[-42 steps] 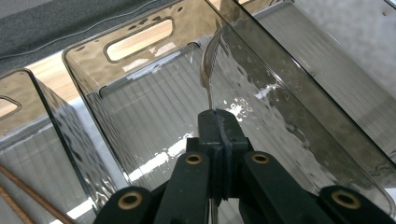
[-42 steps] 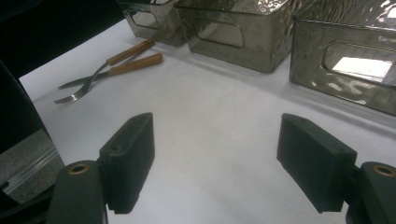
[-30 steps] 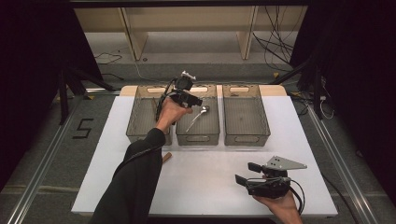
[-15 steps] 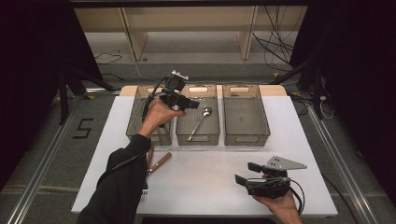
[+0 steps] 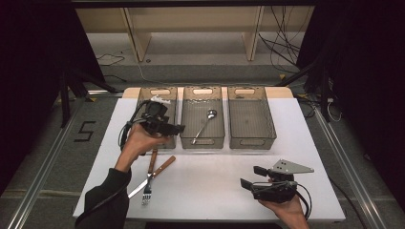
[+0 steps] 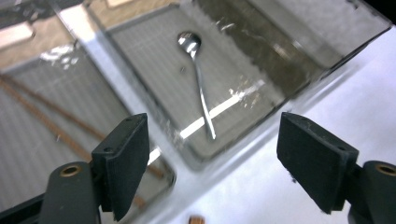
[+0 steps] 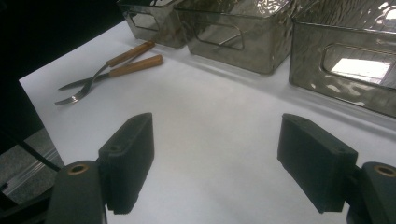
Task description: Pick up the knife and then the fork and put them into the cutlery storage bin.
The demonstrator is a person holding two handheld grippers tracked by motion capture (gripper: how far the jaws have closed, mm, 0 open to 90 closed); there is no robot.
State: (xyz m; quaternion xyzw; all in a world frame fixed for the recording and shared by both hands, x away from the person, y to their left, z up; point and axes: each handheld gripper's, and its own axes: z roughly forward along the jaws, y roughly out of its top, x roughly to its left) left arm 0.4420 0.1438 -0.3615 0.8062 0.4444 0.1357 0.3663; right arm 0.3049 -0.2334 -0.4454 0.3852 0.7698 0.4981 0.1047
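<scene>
High view first, going left to right — my left tool hangs over the front of the left bin, its jaws spread with nothing between them; they have just been opening. On the table below that bin lie a fork and a knife, wooden handles crossing, well apart from either tool. The spoon lies in the middle bin, bowl toward the far end; my left gripper view has it beyond the parted jaws, untouched. The right bin stands beside it. My right tool rests near the table's front edge — jaws spread, holding nothing.
</scene>
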